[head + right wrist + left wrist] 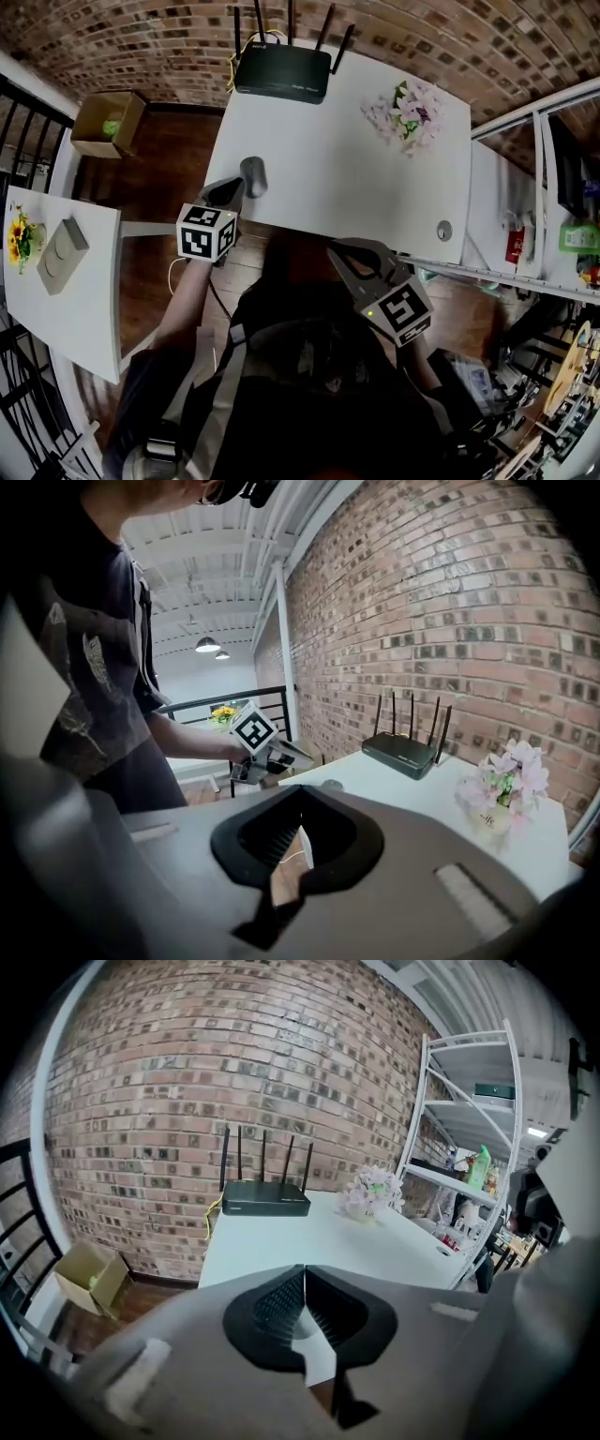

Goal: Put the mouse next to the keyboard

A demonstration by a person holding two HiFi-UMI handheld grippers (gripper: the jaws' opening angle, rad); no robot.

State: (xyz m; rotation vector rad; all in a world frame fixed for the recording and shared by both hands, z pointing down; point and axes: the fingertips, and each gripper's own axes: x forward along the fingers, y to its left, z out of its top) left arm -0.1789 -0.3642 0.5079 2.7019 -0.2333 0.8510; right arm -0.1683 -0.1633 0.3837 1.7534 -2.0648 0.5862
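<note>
A brick wall (187,1072) ran behind everything, and in front of it stood the white table (356,178), the biggest thing within my reach. Metal shelving (469,1119) rose off its right end, and a smaller white side table (84,281) stood apart on my left, across a strip of wooden floor. At the far edge of the white table sat a black router (281,73) with its aerials up. A cardboard box (108,122) lay open on the floor, left of that table's far corner. A bunch of pale flowers (405,114) rested near the far right of the white table, to the right of the router.

My left gripper (304,1271) was over the table's near left edge, tilted downward, with its jaws pressed together and nothing between them. My right gripper (300,794) hung short of the table's near edge, also tilted down, and its jaws met at the tips with nothing in them.

The grey mouse (253,175) lay on the white table close to its near left edge, just beside the tip of my left gripper and well apart from the router. I could not tell whether the two touched.
</note>
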